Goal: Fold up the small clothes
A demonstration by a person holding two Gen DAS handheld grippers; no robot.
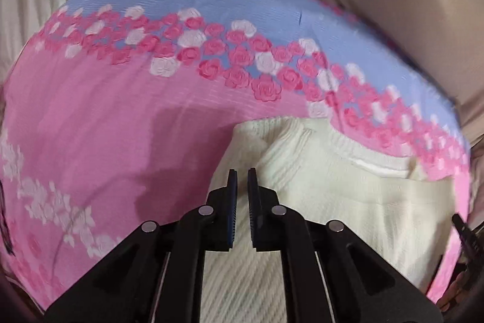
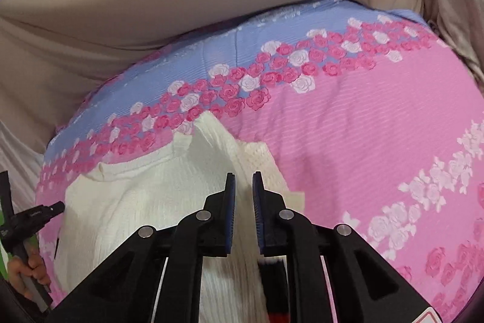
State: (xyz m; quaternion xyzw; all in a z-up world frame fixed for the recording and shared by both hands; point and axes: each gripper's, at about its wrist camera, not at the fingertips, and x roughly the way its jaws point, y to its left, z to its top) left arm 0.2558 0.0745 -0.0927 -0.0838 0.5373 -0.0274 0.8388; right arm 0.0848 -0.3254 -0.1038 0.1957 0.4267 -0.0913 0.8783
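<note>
The cream knit sweater (image 1: 348, 196) lay on the pink rose-print bedsheet (image 1: 106, 117), its lower part cut off by both views. The left gripper (image 1: 242, 180) and right gripper (image 2: 243, 183) hung over it w/ fingers slightly apart, gripping nothing (contact w/ fabric unclear).

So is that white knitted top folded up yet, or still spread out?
Partly folded. The white knitted top lies on the pink flowered sheet with one side flap turned over its middle; the rest looks flat. Its lower part is hidden.
</note>
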